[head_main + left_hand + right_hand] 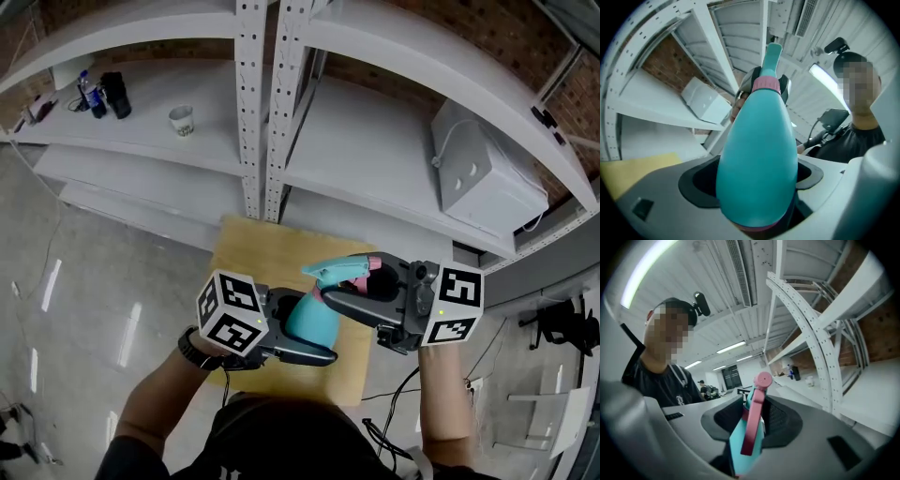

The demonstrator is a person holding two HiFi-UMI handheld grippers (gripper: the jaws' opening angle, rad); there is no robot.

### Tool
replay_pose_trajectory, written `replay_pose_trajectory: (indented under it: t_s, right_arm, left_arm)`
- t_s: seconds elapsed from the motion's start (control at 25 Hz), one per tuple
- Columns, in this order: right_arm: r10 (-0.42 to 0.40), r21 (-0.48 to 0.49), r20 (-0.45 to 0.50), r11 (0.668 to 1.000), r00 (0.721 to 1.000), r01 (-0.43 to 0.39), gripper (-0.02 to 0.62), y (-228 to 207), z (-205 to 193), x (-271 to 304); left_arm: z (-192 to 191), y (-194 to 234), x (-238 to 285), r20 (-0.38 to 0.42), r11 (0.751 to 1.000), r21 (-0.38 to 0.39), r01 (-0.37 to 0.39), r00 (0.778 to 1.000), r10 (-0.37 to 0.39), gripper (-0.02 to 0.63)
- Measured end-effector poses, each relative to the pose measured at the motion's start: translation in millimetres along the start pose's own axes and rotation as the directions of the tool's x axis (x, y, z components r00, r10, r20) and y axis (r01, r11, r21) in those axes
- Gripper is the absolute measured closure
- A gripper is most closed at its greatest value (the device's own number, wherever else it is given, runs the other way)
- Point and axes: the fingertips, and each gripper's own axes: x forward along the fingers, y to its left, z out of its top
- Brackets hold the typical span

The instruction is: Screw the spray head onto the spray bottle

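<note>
One teal spray bottle [314, 323], held mid-frame.
Left fingers [305, 354] clamp its slick, probably light belly wide; right fingers [361, 302] pinch the spray head [342, 272].

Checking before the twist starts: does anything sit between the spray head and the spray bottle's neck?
Nothing visible does. The spray head meets the teal spray bottle directly at its pink collar, with no gap or object showing between them.
</note>
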Motion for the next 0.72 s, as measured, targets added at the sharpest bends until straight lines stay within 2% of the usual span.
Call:
replay_pose_trajectory:
  t_s: [0.08, 0.16, 0.28, 0.44, 0.6, 0.72]
  right_arm:
    - [-0.092, 0.018, -0.017, 0.996, 0.996, 0.093, 0.477, -15.7, -6.8, 2.3]
    - [-0.161, 0.032, -0.024, 0.986, 0.987, 0.162, 0.479, -28.5, -10.9, 6.1]
    - [-0.252, 0.052, -0.032, 0.966, 0.967, 0.253, 0.48, -45.0, -18.4, 10.9]
    - [-0.353, 0.108, -0.029, 0.929, 0.935, 0.354, 0.482, -64.1, -35.4, 12.6]
    - [-0.43, 0.201, 0.003, 0.885, 0.903, 0.42, 0.486, -81.3, -45.9, 11.9]
    - [-0.467, 0.27, 0.03, 0.855, 0.884, 0.443, 0.486, -91.0, -52.4, 10.3]
  left_arm:
    - [-2.9, 21.1, -4.2, -0.008, 0.994, -0.006, -0.109, 0.994, 0.109, 0.175]
    - [-4.2, 38.4, -10.7, -0.016, 0.979, -0.004, -0.206, 0.979, 0.206, 0.175]
    - [-8.0, 65.9, -23.6, -0.045, 0.931, 0.041, -0.364, 0.93, 0.366, 0.175]
    - [-20.1, 99.0, -38.8, -0.084, 0.829, 0.119, -0.546, 0.826, 0.557, 0.175]
    - [-24.1, 127.4, -54.2, -0.082, 0.686, 0.225, -0.692, 0.688, 0.721, 0.175]
    - [-25.4, 139.9, -60.7, -0.067, 0.603, 0.274, -0.749, 0.611, 0.789, 0.175]
